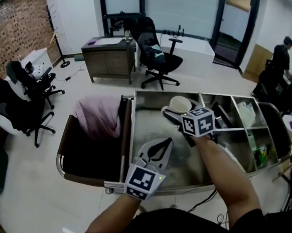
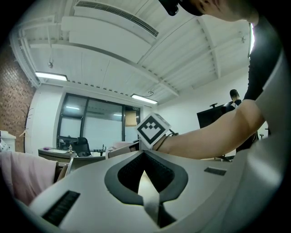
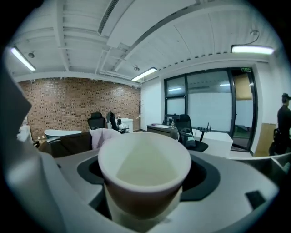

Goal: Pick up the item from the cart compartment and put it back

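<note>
A white paper cup (image 1: 179, 105) hangs over the cart's large middle compartment (image 1: 151, 120), and my right gripper (image 1: 178, 113) is shut on it. In the right gripper view the cup (image 3: 144, 166) fills the space between the jaws of the right gripper (image 3: 145, 193); its open, empty mouth faces the camera. My left gripper (image 1: 164, 143) hovers lower over the same compartment near the cart's front rim. Its jaws meet at the tips with nothing between them. In its own view the left gripper (image 2: 144, 154) points up toward my right forearm (image 2: 204, 136).
The metal cart (image 1: 184, 93) has small compartments on the right holding a white item (image 1: 246, 114) and a green package (image 1: 261, 154). A dark bag with pink cloth (image 1: 98, 114) hangs on its left end. Office chairs (image 1: 159, 54), a desk (image 1: 108, 53) and a person (image 1: 282, 57) stand beyond.
</note>
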